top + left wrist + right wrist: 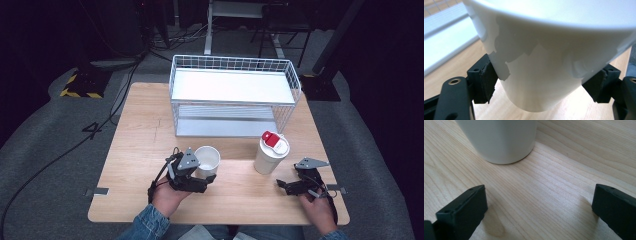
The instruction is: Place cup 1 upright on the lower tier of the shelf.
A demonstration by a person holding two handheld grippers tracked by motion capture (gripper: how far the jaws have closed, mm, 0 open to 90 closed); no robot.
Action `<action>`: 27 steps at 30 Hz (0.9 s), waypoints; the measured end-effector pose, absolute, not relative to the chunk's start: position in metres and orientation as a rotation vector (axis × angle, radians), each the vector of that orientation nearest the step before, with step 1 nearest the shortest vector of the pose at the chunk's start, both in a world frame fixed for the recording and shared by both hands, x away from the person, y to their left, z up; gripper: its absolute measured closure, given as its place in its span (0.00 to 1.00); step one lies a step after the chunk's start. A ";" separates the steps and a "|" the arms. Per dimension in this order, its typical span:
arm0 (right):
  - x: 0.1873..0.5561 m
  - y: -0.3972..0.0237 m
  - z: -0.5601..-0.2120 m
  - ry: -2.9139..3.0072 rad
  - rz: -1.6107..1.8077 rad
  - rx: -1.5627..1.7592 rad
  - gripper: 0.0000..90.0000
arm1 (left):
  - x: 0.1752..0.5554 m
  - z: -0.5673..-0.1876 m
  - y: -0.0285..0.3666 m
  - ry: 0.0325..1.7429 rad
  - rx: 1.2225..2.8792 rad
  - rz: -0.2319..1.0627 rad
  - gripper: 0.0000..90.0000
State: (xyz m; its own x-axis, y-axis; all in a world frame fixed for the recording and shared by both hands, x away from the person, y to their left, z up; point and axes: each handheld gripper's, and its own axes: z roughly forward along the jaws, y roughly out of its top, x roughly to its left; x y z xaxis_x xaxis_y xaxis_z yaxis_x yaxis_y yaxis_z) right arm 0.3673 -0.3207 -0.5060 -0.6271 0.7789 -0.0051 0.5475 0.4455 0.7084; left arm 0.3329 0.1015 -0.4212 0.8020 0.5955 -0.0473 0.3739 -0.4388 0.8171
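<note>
An open white cup (207, 159) is clamped between the pads of my left gripper (202, 172), left of the table's middle. In the left gripper view the pads (487, 81) press both sides of the white cup (544, 72), and its base hangs a little above the wood. A taller white cup with a lid and a red tab (271, 151) stands on the table to the right. My right gripper (290, 179) rests just right of it, open, jaws pointing at it. The right gripper view has that cup's base (499, 142) ahead of my right gripper (539, 202), with bare wood between the jaws.
A white two-tier wire shelf (232, 62) stands at the back of the wooden table (135, 150); its lower edge (444, 35) lies just beyond the held cup. Cables and stand legs (210, 30) are on the grey floor behind.
</note>
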 end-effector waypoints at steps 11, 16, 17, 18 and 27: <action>0.367 -0.320 -0.506 2.368 0.980 1.134 0.00 | 0.354 -0.401 0.106 0.747 2.008 0.349 0.25; 0.367 -0.320 -0.506 2.368 0.980 1.134 0.00 | 0.362 -0.393 0.103 0.753 1.984 0.341 0.25; 0.367 -0.320 -0.506 2.368 0.980 1.135 0.00 | 0.363 -0.392 0.103 0.742 1.985 0.351 0.25; 0.367 -0.320 -0.506 2.368 0.980 1.134 0.00 | 0.364 -0.391 0.101 0.756 1.975 0.325 0.25; 0.368 -0.320 -0.506 2.368 0.980 1.134 0.00 | 0.388 -0.392 0.090 0.781 1.960 0.347 0.25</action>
